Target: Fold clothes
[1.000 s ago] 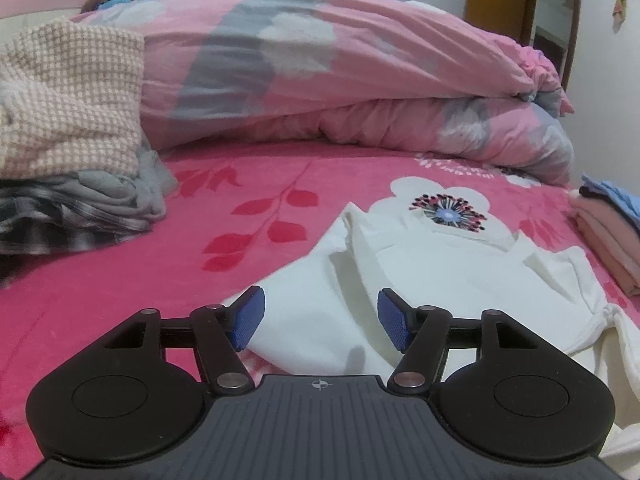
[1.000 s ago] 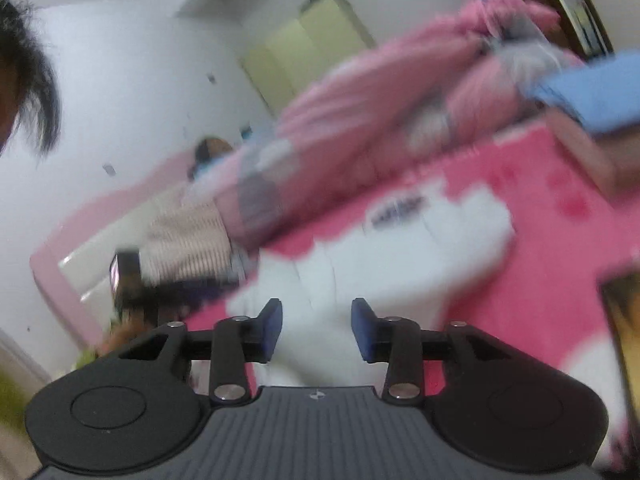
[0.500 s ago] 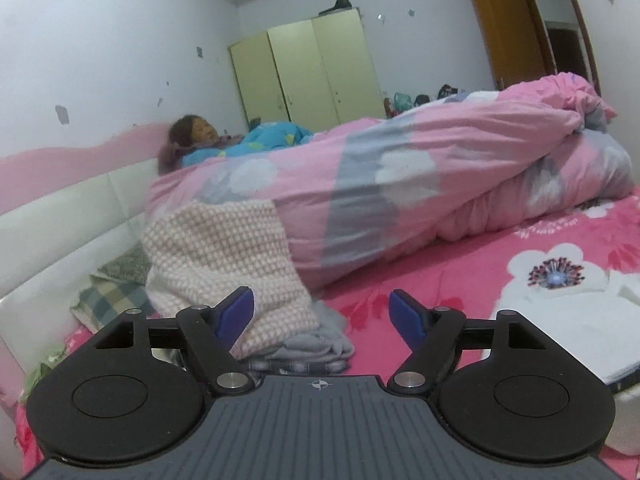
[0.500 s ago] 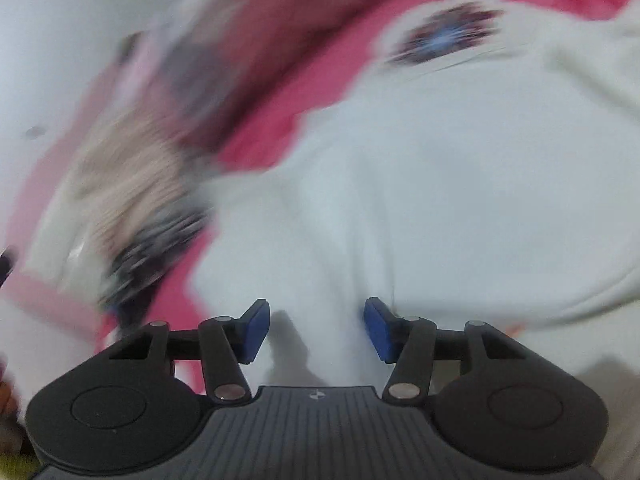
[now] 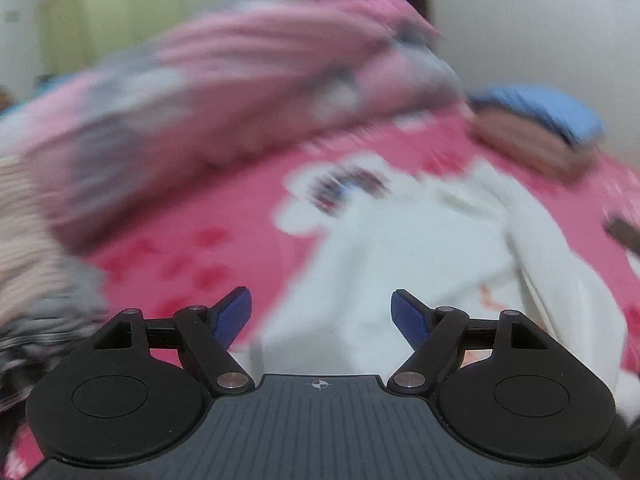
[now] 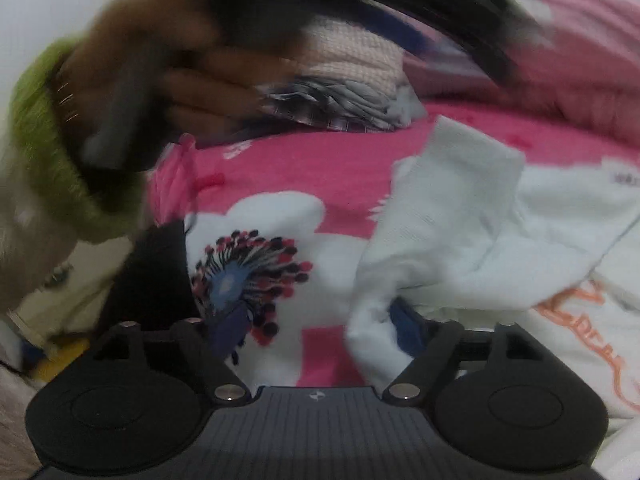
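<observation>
Here the white garment [image 6: 472,232] lies rumpled on the pink floral bedspread [image 6: 312,164], one part turned up in a loose flap, an orange print showing at its right. The right gripper [image 6: 320,328] sits low at the cloth's near edge, its jaws spread wide and clamped on nothing; a fold bunches against its right finger. The left gripper [image 5: 321,312] hangs above the garment [image 5: 400,248], jaws likewise apart and empty.

The risk I judge: with both views smeared by motion, a hasty closing could catch only that bunched fold or pinch bedspread with it, dragging the shirt crooked.

Half a second ago the left camera faced the quilt and wardrobe; it now looks down over the garment. The right gripper has dropped to the garment's edge, and a hand [image 6: 188,76] crosses its view.
</observation>
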Tool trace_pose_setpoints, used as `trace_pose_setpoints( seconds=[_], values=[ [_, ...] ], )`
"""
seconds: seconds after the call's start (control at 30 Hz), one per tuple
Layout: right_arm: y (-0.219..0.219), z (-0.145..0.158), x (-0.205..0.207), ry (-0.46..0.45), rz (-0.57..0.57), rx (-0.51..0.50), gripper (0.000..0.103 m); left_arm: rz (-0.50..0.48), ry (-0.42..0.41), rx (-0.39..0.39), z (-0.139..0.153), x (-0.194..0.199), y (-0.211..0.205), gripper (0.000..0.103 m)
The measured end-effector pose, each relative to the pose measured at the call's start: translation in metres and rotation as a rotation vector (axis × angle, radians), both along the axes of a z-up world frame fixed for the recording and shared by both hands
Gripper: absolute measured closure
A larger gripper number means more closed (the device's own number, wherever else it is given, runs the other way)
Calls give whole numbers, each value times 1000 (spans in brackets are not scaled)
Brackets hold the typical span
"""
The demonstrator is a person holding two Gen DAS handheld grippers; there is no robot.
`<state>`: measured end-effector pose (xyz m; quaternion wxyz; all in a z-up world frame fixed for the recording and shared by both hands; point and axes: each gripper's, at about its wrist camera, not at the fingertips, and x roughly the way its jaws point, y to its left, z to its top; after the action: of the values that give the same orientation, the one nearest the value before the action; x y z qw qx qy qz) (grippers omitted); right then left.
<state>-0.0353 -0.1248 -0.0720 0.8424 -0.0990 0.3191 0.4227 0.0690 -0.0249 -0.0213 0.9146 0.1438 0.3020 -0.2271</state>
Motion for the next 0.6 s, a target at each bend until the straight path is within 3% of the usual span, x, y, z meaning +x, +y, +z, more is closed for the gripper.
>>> trace_pose_setpoints(
  seconds=[0.13,0.37,0.5,0.6],
  values=[
    [-49,22,0,-16,-79,91,22,-32,66,62,-24,8,-20,26],
    [-141,56,9,-12,-249,270,21,-136,96,13,-22,-14,-20,26],
    [-157,42,37,77,-410,257,59,-201,118,88,-37,-27,-40,32],
    [-146,24,45,85,-421,115,75,-184,116,202,-57,-26,-52,45]
  ],
)
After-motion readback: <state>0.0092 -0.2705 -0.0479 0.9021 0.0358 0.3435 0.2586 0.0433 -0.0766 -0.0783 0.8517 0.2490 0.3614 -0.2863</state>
